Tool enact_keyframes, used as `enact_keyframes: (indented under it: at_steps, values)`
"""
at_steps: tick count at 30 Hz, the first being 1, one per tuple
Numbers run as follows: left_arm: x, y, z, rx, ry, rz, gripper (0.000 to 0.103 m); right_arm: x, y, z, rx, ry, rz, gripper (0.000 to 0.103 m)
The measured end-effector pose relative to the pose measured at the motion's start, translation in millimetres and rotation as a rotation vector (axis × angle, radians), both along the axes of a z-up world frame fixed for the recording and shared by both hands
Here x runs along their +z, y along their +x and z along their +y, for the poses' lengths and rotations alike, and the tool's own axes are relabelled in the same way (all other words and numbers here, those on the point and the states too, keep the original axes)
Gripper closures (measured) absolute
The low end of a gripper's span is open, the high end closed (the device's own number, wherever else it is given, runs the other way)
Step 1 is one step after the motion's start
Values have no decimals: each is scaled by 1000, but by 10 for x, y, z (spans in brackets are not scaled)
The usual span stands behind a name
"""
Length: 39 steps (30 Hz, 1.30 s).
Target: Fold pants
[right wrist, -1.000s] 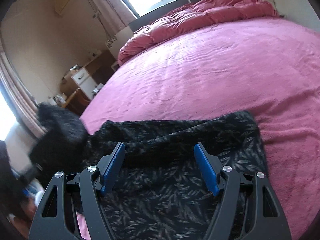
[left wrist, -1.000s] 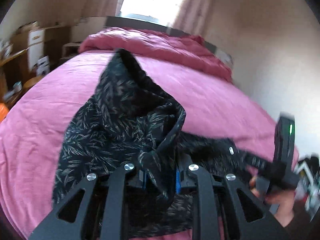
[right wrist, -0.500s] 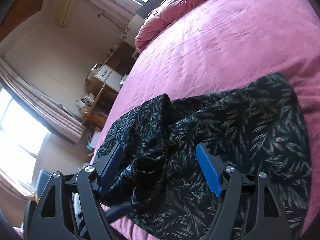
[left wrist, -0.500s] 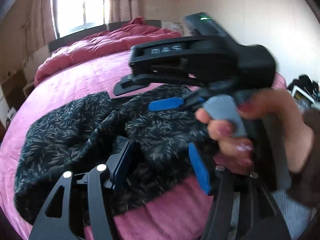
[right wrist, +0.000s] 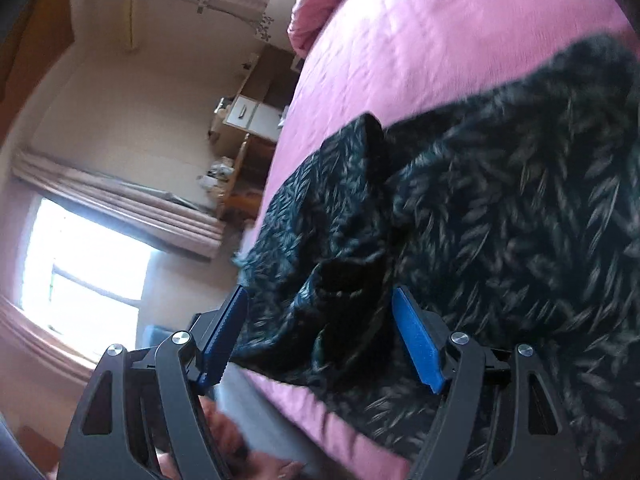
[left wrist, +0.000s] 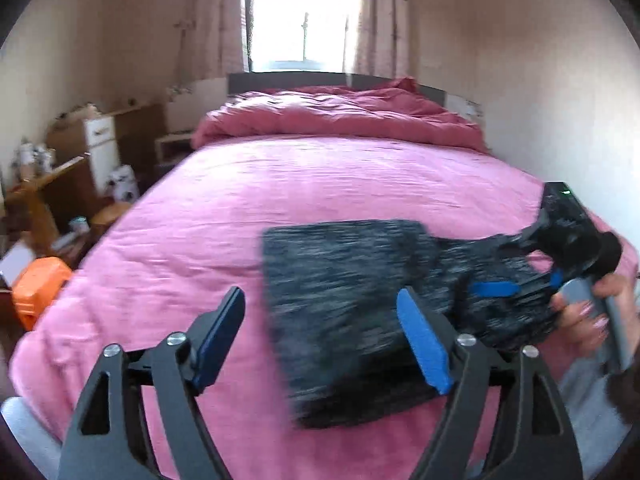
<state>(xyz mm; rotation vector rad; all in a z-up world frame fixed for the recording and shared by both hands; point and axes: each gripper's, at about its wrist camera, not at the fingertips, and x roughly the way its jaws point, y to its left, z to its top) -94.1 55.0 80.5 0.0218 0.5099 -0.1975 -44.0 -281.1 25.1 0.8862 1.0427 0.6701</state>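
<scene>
Lower centre of left wrist view: left gripper (left wrist: 320, 340), jaws opening, nothing pinched.
Pants (left wrist: 360, 300): dark leaf-print, lying on pink bed (left wrist: 340, 184), centre to right of frame, blurred.
Right gripper (right wrist: 320, 336): jaws wide, bunched pants (right wrist: 480, 208) edge between pads, no squeeze visible.
Right edge of left view: hand (left wrist: 592, 316) on right gripper's handle.

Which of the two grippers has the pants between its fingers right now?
The right gripper: a bunched fold of the black leaf-print pants lies between its open fingers. The left gripper is opening over bare pink bedspread, empty.
</scene>
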Motion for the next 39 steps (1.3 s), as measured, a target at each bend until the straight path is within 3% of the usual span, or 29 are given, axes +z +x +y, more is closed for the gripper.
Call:
enact_keyframes:
  at_steps: [3, 7, 10, 11, 13, 14, 16, 18, 20, 23, 26, 30, 33, 39]
  values:
    - [-151, -39, 171, -7, 59, 24, 19, -97, 81, 33, 17, 53, 95, 29]
    - [-331, 48, 72, -61, 129, 52, 19, -156, 211, 114, 11, 65, 180, 29]
    - [-375, 122, -10, -80, 137, 75, 19, -215, 275, 215, -15, 33, 211, 45]
    - [-341, 75, 15, -104, 119, 63, 19, -225, 275, 247, -25, 10, 204, 50]
    - [-320, 0, -13, -133, 111, 41, 19, -224, 274, 311, -20, -28, 168, 69]
    - [-346, 50, -100, -137, 120, 44, 19, -222, 249, 344, -20, -51, 137, 71]
    - [-443, 116, -204, -133, 173, 80, 19, -209, 234, 350, -24, -75, 103, 82]
    - [-572, 206, -292, -103, 237, 112, 22, -157, 182, 332, -32, -60, 66, 86]
    - [-632, 284, -294, -76, 239, 135, 37, -55, 135, 324, -41, -55, 19, 87]
    - [-654, 390, -250, -52, 175, 167, 50, 106, 33, 329, -47, -62, -46, 87]
    - [-659, 373, -358, -80, 207, 159, 69, 302, -88, 329, -53, -83, -113, 87]
    - [-584, 257, -542, -90, 284, 106, 73, 507, -256, 104, -80, -105, -167, 87]
    - [-473, 193, -662, -114, 291, 80, 75, 602, -325, -82, -109, -115, -174, 88]
    - [-333, 70, -1064, -257, 322, 35, 75, 727, -495, -633, -209, -160, -180, 88]
